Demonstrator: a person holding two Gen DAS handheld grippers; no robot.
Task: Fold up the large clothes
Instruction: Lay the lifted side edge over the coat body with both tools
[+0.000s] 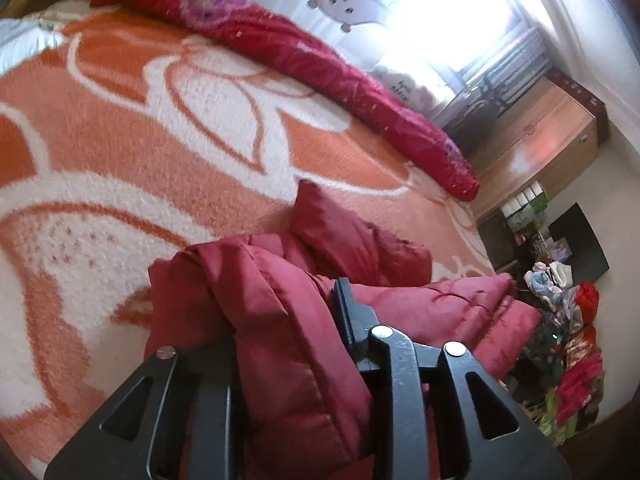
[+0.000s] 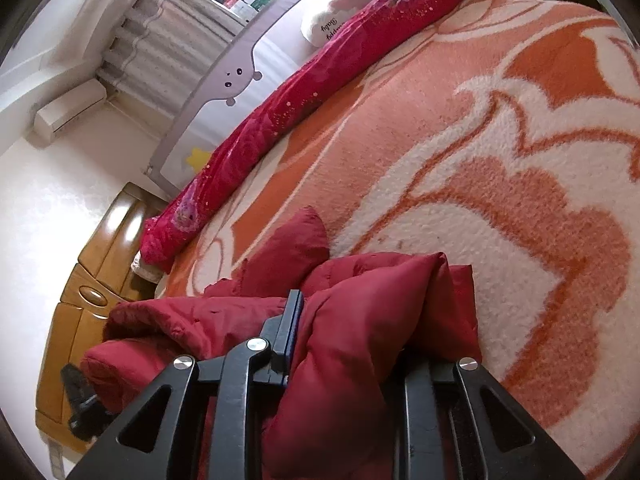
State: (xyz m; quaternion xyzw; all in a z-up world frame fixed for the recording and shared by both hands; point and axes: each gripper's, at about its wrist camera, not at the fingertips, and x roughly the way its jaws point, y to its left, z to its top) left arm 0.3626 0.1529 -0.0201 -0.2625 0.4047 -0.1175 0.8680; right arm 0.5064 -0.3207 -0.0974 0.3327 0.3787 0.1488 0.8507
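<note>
Fabric of a dark red padded jacket is bunched between the fingers of the left claw, which is clamped on it. The same jacket is gripped by the right claw, a thick fold being pinched between its fingers. The jacket is crumpled on the bed, over an orange and white blanket. A rolled crimson quilt is laid along the far edge of the bed, beside a grey bed rail.
</note>
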